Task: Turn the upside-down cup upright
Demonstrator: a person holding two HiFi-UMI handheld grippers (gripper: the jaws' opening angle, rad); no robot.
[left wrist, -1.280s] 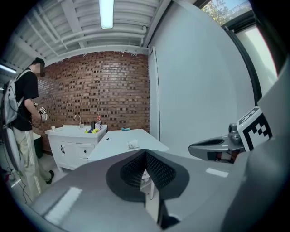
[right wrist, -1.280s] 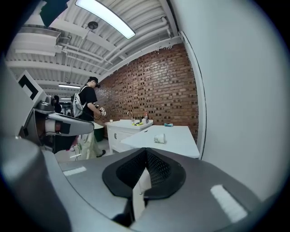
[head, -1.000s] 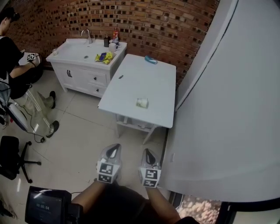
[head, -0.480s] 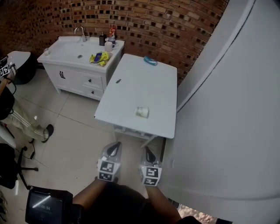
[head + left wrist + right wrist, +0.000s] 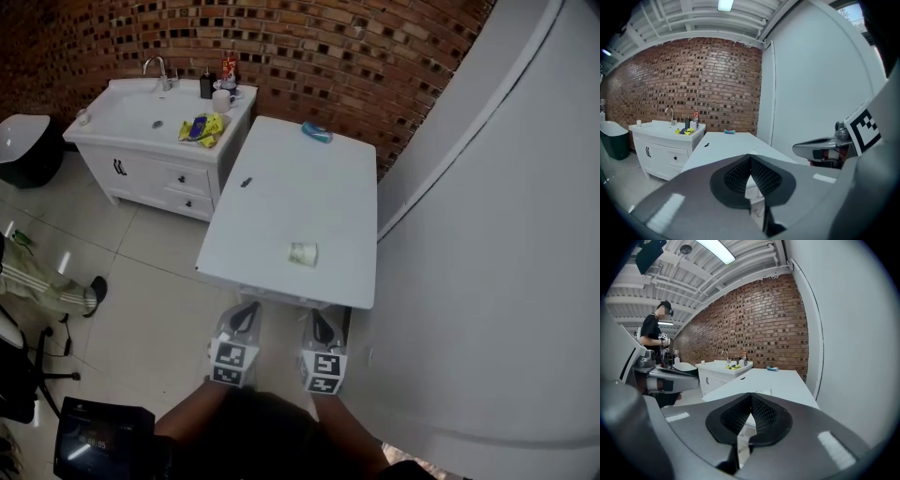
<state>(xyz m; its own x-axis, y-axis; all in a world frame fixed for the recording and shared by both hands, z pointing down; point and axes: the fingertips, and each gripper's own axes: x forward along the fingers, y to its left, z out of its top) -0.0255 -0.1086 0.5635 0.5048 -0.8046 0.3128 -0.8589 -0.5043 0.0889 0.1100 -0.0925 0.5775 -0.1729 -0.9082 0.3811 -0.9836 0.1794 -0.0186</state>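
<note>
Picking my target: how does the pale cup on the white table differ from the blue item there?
The cup is pale; the blue item is bright blue. The cup sits by the near edge of the table; the blue item lies at its far end. Both rest on the table, untouched.

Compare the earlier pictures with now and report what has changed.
The person has walked toward the white table: in the head view it and the cup on it now sit closer to the left tool and right tool. The bystander at the left has slid nearly out of frame; only a leg shows. Nothing was gripped or released. Unchanged: both tools shut, empty, side by side; cup untouched on the table.
</note>
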